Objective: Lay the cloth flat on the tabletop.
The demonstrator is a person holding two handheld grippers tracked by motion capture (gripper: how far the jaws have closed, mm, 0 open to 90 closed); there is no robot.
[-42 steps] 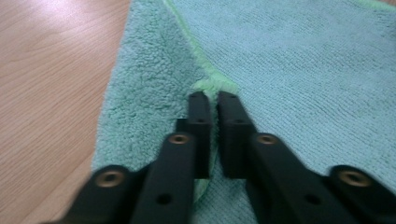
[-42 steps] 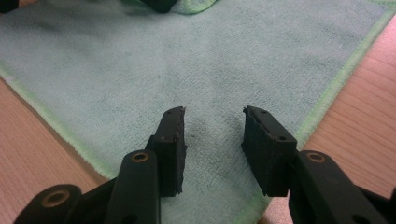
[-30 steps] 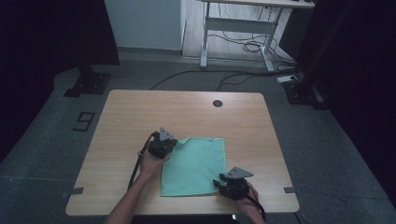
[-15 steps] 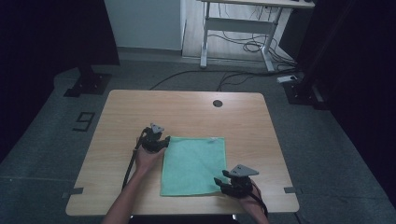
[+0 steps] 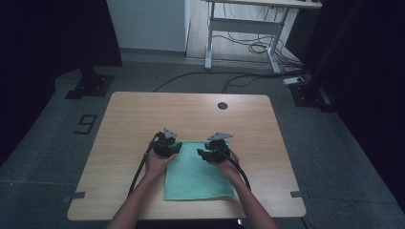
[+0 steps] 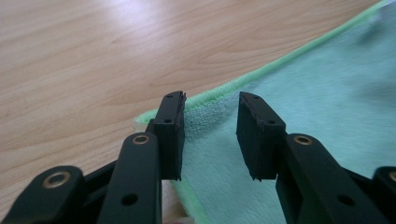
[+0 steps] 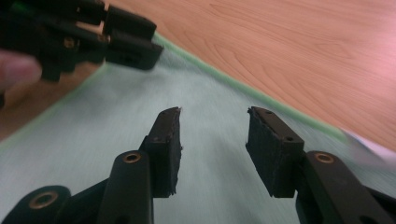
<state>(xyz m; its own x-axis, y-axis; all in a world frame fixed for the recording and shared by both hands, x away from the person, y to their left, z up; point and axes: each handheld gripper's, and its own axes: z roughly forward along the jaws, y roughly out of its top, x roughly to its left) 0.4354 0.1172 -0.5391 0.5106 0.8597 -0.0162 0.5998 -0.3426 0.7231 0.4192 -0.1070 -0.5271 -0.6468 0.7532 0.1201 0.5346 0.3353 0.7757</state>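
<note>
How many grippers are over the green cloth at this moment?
2. The left gripper is at the green cloth's far left corner; the right gripper is over its far edge, nearer the right corner. Both are open.

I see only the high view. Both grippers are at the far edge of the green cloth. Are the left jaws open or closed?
Observer: Open. In the left gripper view the left gripper has a clear gap between its jaws, with the cloth showing through it.
Operator: Do they already hold the corner?
Observer: No. The corner lies just ahead of the left jaw, flat on the table, not pinched.
Operator: And the right gripper?
Observer: The right gripper is open too, with nothing between its jaws. Its view is blurred.
Operator: Is it at the edge?
Observer: It is over the cloth; the hem runs ahead of it.
</note>
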